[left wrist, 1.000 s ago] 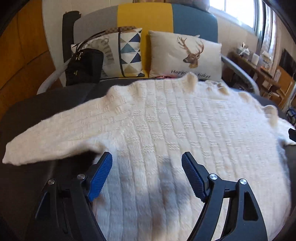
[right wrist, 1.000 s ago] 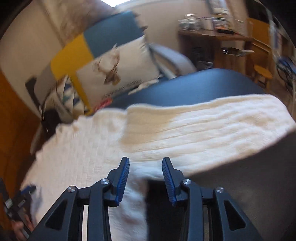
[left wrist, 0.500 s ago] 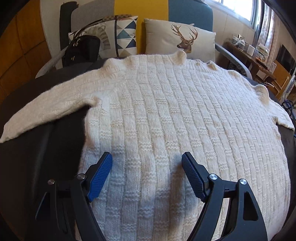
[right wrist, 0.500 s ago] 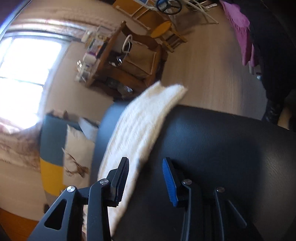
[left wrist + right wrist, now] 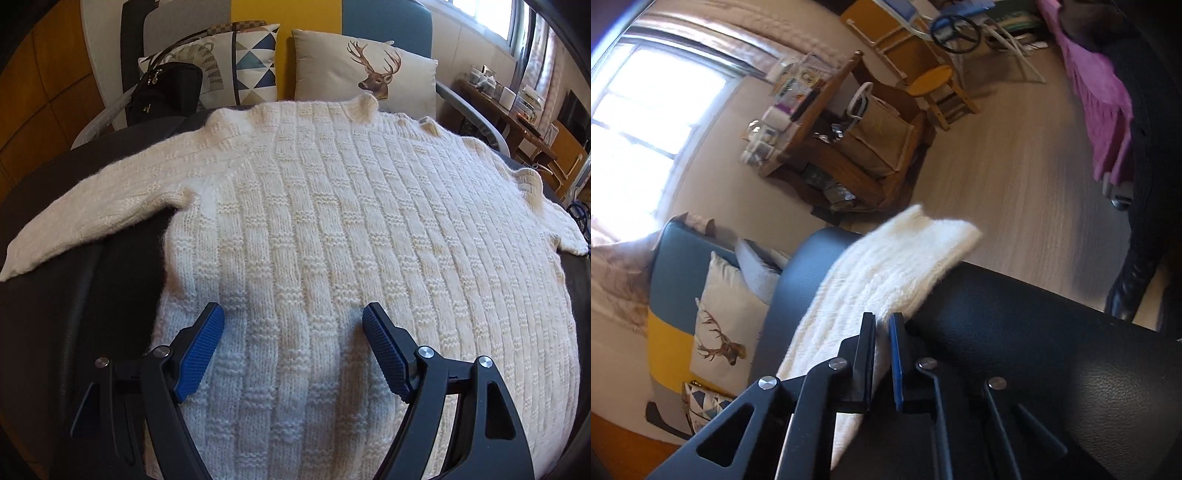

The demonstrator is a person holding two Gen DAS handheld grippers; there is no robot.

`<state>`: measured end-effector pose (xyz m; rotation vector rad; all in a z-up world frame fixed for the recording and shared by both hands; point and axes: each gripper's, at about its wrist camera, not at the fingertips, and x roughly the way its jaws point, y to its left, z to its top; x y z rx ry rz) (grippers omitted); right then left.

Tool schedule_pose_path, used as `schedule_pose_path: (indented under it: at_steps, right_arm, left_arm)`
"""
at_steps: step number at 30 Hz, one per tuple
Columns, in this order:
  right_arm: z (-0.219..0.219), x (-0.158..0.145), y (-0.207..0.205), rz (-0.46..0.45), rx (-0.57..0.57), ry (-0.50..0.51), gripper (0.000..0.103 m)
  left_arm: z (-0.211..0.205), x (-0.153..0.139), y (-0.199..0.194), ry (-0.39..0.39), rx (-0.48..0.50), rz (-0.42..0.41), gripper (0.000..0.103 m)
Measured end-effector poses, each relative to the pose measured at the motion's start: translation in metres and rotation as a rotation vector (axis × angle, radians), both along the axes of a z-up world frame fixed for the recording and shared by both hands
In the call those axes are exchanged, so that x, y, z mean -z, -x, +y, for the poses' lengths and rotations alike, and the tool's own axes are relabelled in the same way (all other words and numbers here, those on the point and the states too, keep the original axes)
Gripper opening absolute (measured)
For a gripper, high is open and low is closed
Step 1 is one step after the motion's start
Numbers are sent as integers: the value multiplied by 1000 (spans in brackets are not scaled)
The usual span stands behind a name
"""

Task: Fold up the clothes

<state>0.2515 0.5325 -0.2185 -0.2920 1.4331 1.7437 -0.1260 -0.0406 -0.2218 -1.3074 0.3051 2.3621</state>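
Note:
A cream knitted sweater lies flat on a black table, neck toward the sofa, its left sleeve stretched out to the left. My left gripper is open and empty, just above the sweater's lower body. In the right wrist view the right sleeve runs to the table's edge, its cuff hanging slightly over. My right gripper is shut on the sleeve's near edge, with cloth between the jaws.
A sofa behind the table holds a deer pillow, a triangle-pattern pillow and a black handbag. A wooden shelf unit and a small stool stand on the floor beyond the table's right edge.
My right gripper swung to the right sleeve and closed on its edge. My left gripper moved forward over the sweater's body and stayed open.

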Motion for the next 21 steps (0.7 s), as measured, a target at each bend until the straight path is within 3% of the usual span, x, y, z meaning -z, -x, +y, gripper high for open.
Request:
schedule_pose_path:
  at_steps: [5,8,12,15,18,19,20,21]
  right_arm:
    - [-14,-44,39,60,-164,-129,7]
    - [-31,-76,73,150,-295,-197,7]
    - [-77,-117,138,235,-523,-277,6]
    - [-123,-139,192,236,-680,-331,7]
    - [-147,-138,209,333,-702,-290,8]
    - [-144,-128,203,390,-676,-242,13]
    - [-142,-117,196,442,-645,-193,28]
    - [-137,-103,185,455,-595,-141,31]
  left_arm:
    - [-2,-1,1,-13,0,-6,80]
    - [-4,-3,1,-27,1,-8,80]
    - [-10,-8,1,-56,-3,-10,80]
    - [-14,-11,1,-78,-5,-12,80]
    - [-19,-14,2,-98,-7,-13,80]
    - [-22,-15,2,-101,-7,-12,80]
    - [-26,-16,3,-104,-7,-12,80]
    - [-29,-16,4,-108,-8,-12,80]
